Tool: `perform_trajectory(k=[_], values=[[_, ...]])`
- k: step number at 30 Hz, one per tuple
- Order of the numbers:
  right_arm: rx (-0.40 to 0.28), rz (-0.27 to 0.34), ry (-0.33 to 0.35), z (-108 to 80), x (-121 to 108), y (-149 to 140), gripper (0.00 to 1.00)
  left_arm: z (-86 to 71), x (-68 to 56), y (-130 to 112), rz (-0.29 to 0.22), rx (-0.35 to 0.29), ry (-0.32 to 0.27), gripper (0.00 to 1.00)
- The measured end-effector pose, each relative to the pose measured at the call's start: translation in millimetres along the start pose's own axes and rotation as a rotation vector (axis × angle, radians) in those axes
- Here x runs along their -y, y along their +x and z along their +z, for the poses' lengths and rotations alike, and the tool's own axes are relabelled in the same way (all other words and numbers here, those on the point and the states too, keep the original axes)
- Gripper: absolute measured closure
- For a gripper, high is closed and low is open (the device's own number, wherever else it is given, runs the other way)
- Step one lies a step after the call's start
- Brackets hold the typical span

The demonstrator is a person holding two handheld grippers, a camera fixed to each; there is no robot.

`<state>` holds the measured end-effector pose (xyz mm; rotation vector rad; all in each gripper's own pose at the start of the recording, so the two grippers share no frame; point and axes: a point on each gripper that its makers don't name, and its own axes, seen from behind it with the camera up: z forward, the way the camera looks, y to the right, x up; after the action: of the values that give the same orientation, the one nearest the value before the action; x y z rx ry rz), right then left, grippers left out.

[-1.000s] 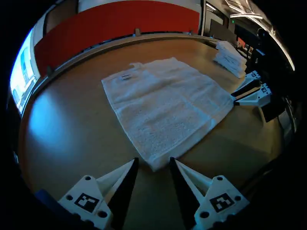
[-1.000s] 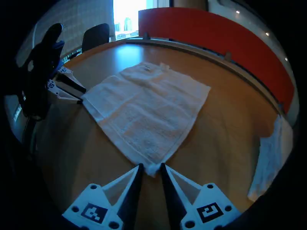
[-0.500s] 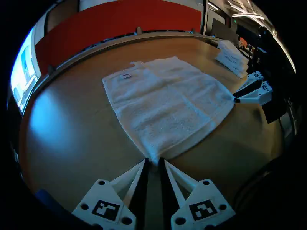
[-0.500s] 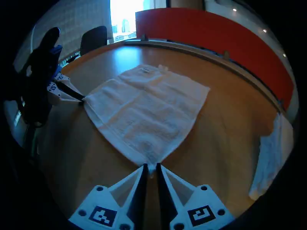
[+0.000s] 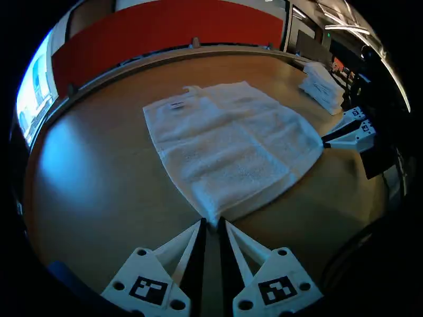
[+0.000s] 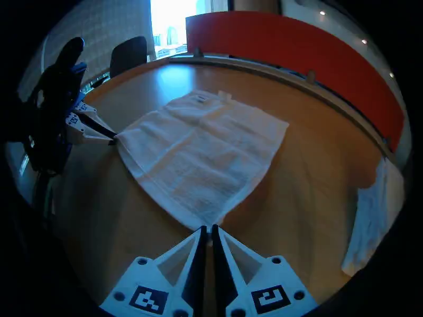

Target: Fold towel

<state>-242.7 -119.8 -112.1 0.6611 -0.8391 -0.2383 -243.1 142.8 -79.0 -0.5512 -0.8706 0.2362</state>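
Note:
A white towel [image 5: 232, 142] lies spread flat on the wooden table [image 5: 95, 169]. My left gripper [image 5: 212, 222] is shut on the towel's near corner, which rises a little off the wood. In the right gripper view the same towel [image 6: 201, 148] stretches away, and my right gripper [image 6: 209, 228] is shut on its closest corner. The right gripper [image 5: 323, 141] also appears at the towel's right corner in the left gripper view. The left gripper [image 6: 112, 140], held by a dark-sleeved person, pinches the left corner in the right gripper view.
A stack of folded white towels [image 5: 320, 87] sits at the table's far right, seen again as folded towels [image 6: 373, 216] by the table edge. A red wall panel [image 5: 158, 31] runs behind the table. A dark chair [image 6: 129, 53] stands at the far side.
My left gripper went from open to shut on the towel corner. My right gripper narrowed fully onto its corner, and both corners have lifted slightly.

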Motion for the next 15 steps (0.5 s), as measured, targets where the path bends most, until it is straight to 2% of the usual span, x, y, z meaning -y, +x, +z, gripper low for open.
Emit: perform_trajectory(k=[6,15], values=[[0.007,0.025,0.005,0.4,-0.7,0.1,0.93,1.6,-1.1,-2.2,0.014,0.007,0.005,0.84],[-0.03,0.002,0.005,-11.1,-2.2,18.5,0.94,-5.9,0.3,10.2,-0.011,-0.009,0.008,0.84]])
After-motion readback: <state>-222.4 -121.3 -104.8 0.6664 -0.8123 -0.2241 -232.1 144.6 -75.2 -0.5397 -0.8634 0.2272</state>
